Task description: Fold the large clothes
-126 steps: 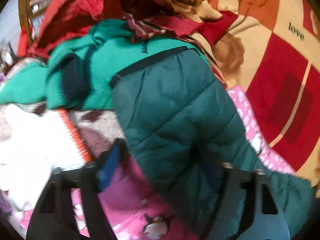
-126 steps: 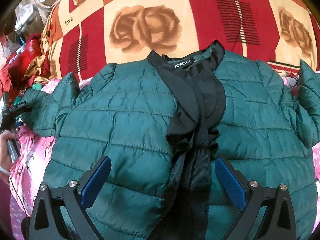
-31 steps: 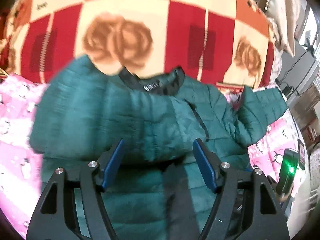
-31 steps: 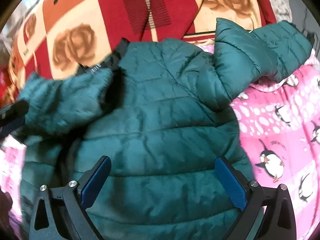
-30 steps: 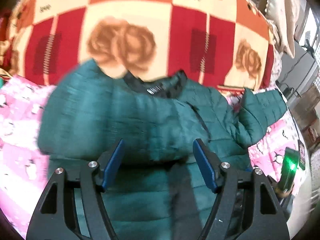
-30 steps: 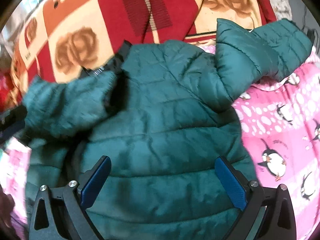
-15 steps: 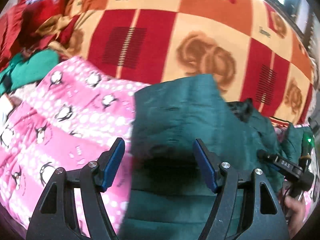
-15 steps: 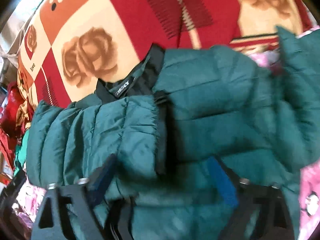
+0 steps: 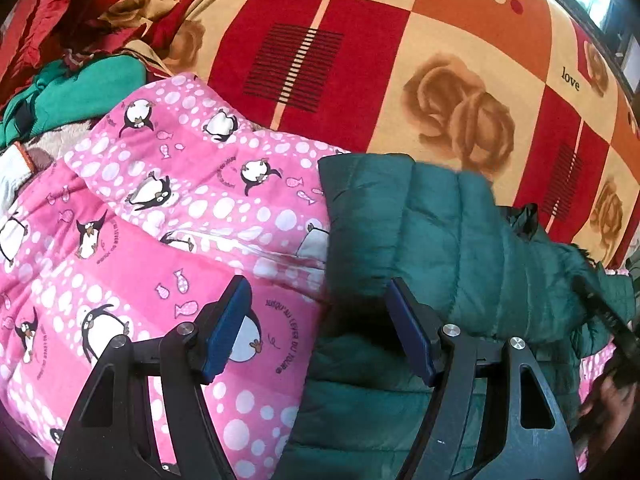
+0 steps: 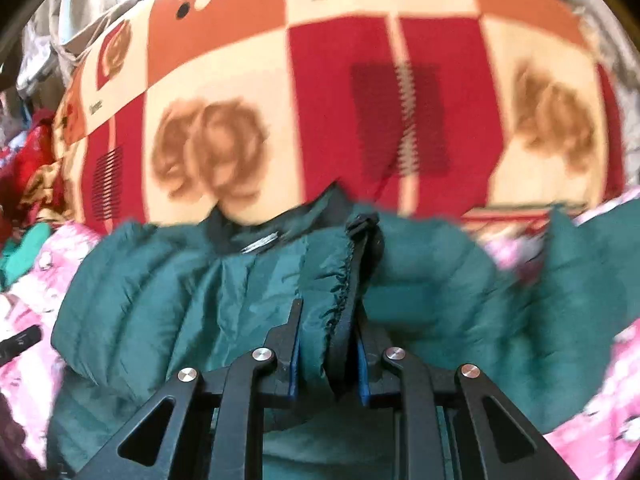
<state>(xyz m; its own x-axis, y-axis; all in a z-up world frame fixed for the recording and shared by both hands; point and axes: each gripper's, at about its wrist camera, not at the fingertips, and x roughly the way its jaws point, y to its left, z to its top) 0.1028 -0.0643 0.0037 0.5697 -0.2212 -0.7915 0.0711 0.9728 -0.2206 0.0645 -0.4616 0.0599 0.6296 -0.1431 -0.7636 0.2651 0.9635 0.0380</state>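
A dark green quilted jacket (image 9: 440, 240) lies on the bed, one sleeve folded across its chest. My left gripper (image 9: 316, 284) stands open over the jacket's left edge, where it meets the pink blanket; its pads press on nothing. My right gripper (image 10: 328, 320) is shut on the gathered cuff (image 10: 332, 276) of the folded sleeve, near the black collar (image 10: 320, 208). The jacket's body (image 10: 440, 300) spreads to both sides of it. The other sleeve (image 10: 592, 256) sticks up at the right, blurred. In the left wrist view a hand (image 9: 608, 396) holds the right gripper at the right edge.
A red, orange and cream blanket with roses (image 9: 360, 60) covers the bed behind the jacket. A pink penguin blanket (image 9: 160, 200) lies under it at the left. A heap of clothes, a bright green garment (image 9: 80, 88) and red ones (image 9: 40, 12), sits at the upper left.
My left gripper has swung left, from above the jacket's chest to its left edge over the pink blanket. My right gripper has moved onto the folded sleeve and shut on its cuff.
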